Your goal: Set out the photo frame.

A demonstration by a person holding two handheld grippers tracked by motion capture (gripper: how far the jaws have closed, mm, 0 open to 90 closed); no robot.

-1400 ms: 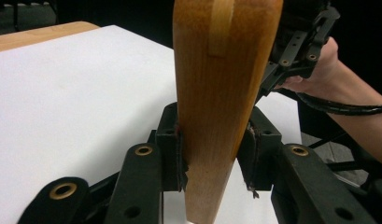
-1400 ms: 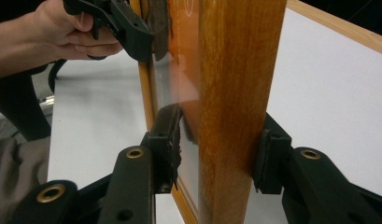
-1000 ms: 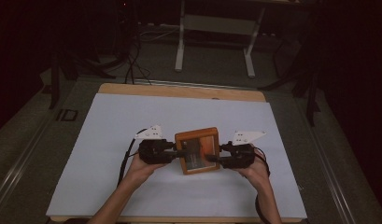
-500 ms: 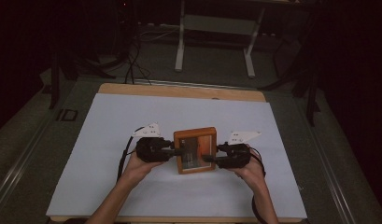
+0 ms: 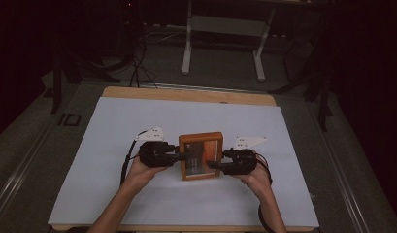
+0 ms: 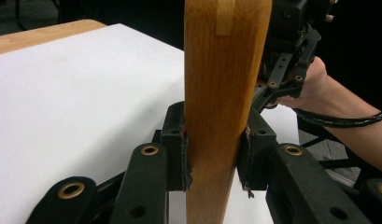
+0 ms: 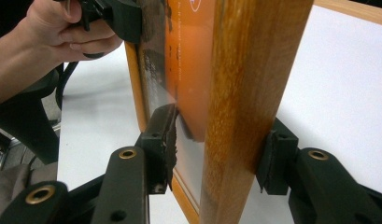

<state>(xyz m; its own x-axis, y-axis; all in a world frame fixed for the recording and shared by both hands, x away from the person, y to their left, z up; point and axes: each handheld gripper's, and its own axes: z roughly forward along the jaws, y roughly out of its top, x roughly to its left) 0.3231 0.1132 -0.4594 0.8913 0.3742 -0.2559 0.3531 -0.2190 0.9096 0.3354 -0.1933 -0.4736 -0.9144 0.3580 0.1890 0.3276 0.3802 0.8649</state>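
Note:
A wooden picture frame with an orange print under glass is held face up just over the white sheet. My left gripper is shut on its left rail; in the left gripper view both pads press the wood. My right gripper straddles the right rail. Its outer pad lies against the back of the rail, while the inner pad stands a little off the glass. Each gripper view also shows the other hand's gripper beyond the frame.
The sheet covers most of a wooden tabletop, whose bare edge shows at the far side. A metal stand and cables sit on the dark floor beyond. Forearms come in from the near edge.
The frame has squared up and shifted slightly left with both hands. The right gripper sits a little closer in on the frame's right side.

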